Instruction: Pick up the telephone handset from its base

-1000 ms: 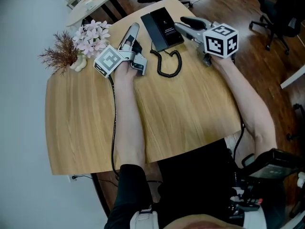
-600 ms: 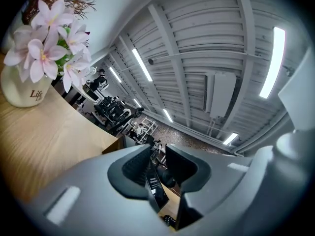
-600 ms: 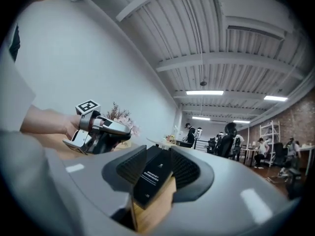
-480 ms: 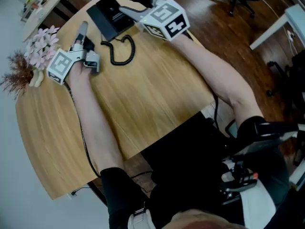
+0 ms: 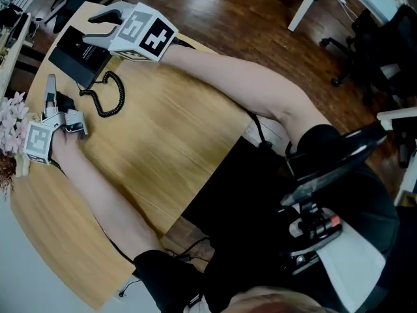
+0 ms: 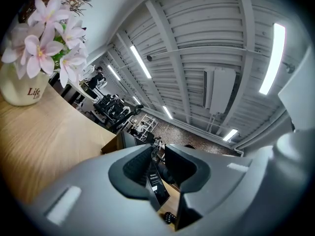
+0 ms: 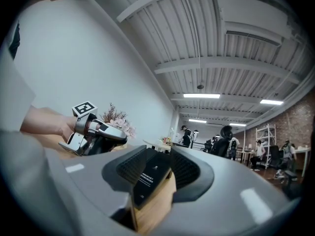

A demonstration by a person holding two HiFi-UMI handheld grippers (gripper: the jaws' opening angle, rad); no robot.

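The table [image 5: 163,129] holds one telephone [image 5: 73,60], one coiled cord [image 5: 107,100], one flower vase [image 6: 22,88].

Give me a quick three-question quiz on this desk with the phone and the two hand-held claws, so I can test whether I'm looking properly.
1. True or false: the coiled cord hangs off the edge of the table.
2. Which thing does the right claw point at? A the black telephone base; B a chair; C the floor.
3. What stands in the small white vase?
Key: 1 false, it lies on the tabletop; 2 A; 3 pink flowers.
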